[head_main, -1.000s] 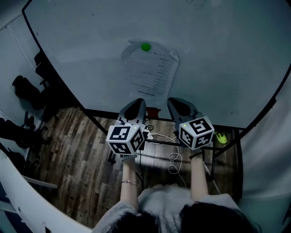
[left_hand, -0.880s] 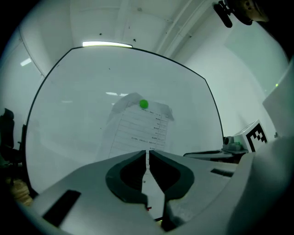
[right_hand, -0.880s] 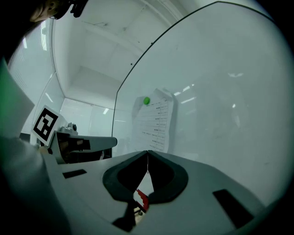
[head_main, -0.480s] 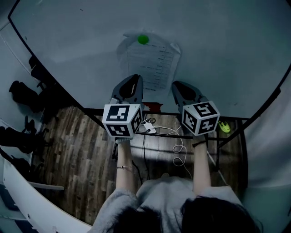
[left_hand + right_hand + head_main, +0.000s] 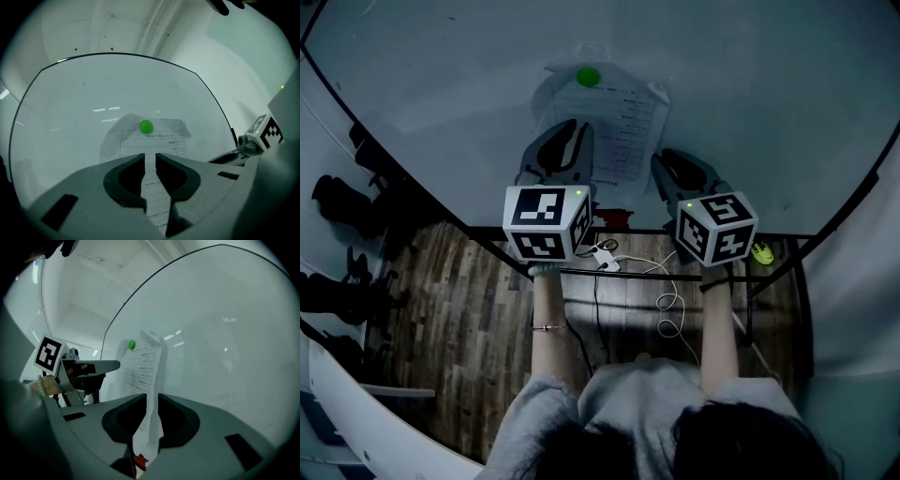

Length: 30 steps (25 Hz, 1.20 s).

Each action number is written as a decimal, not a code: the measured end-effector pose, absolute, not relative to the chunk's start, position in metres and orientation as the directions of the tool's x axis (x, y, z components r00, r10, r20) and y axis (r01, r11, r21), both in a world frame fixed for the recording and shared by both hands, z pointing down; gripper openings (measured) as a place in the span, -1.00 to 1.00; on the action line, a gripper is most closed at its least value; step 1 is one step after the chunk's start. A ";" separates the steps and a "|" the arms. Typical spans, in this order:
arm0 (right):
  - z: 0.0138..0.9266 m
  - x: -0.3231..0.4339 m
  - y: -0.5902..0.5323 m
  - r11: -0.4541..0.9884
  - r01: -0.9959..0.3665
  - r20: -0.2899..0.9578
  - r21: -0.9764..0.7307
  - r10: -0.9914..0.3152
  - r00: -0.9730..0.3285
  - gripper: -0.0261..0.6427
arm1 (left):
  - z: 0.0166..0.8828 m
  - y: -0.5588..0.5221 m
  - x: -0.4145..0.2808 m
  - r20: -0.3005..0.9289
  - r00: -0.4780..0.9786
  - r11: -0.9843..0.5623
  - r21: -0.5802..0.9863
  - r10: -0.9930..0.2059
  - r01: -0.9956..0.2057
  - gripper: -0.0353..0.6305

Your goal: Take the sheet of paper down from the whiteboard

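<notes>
- The white sheet of paper (image 5: pixel 623 127) with printed lines hangs on the white whiteboard (image 5: pixel 750 84). A round green magnet (image 5: pixel 587 77) pins it near its top edge. The print is too small for you to read.
- Your left gripper (image 5: pixel 150 158) points at the sheet below the magnet. Its jaws have just been opening and stand slightly apart, with nothing clamped between them.
- Your right gripper (image 5: pixel 152 398) sits at the sheet's lower right edge with its jaws a little apart. The paper's edge shows in the gap, and no pad visibly presses it.
- The marker cubes (image 5: pixel 546 223) carry black-and-white square patterns and no words.
</notes>
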State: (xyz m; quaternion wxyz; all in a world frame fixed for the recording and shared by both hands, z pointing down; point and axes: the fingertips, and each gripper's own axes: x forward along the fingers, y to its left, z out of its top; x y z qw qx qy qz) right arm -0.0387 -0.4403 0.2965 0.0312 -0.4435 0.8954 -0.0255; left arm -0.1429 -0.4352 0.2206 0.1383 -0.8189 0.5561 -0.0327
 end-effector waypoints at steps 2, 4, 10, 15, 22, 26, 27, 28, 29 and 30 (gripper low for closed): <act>0.295 -0.038 -0.441 0.605 -0.793 -0.034 -0.075 -0.796 -0.604 -0.74 | 0.213 -0.437 -0.140 -0.113 0.381 -0.338 -0.284 -0.918 -0.897 -0.74; 0.293 -0.038 -0.442 0.605 -0.792 -0.036 -0.076 -0.796 -0.605 -0.73 | 0.204 -0.438 -0.139 -0.125 0.380 -0.330 -0.302 -0.916 -0.894 -0.73; 0.291 -0.041 -0.443 0.611 -0.787 -0.037 -0.081 -0.791 -0.610 -0.70 | 0.191 -0.447 -0.137 -0.131 0.357 -0.298 -0.334 -0.925 -0.894 -0.59; 0.291 -0.043 -0.444 0.612 -0.786 -0.030 -0.086 -0.790 -0.612 -0.67 | 0.176 -0.449 -0.131 -0.169 0.359 -0.281 -0.363 -0.918 -0.889 -0.56; 0.291 -0.049 -0.447 0.620 -0.780 -0.024 -0.087 -0.784 -0.621 -0.66 | 0.158 -0.454 -0.123 -0.194 0.350 -0.245 -0.420 -0.917 -0.874 -0.50; 0.291 -0.051 -0.448 0.618 -0.780 -0.018 -0.096 -0.785 -0.620 -0.66 | 0.158 -0.457 -0.118 -0.189 0.340 -0.224 -0.455 -0.921 -0.862 -0.50; 0.291 -0.051 -0.448 0.617 -0.780 -0.017 -0.099 -0.785 -0.619 -0.66 | 0.158 -0.458 -0.117 -0.189 0.335 -0.218 -0.463 -0.923 -0.859 -0.50; 0.291 -0.051 -0.449 0.616 -0.781 -0.016 -0.101 -0.786 -0.618 -0.66 | 0.158 -0.458 -0.116 -0.190 0.328 -0.207 -0.472 -0.925 -0.857 -0.50; 0.291 -0.051 -0.450 0.615 -0.782 -0.015 -0.102 -0.787 -0.616 -0.66 | 0.158 -0.459 -0.115 -0.192 0.319 -0.195 -0.480 -0.928 -0.855 -0.50; 0.291 -0.052 -0.450 0.615 -0.782 -0.015 -0.101 -0.787 -0.616 -0.66 | 0.158 -0.460 -0.115 -0.194 0.310 -0.182 -0.489 -0.931 -0.853 -0.50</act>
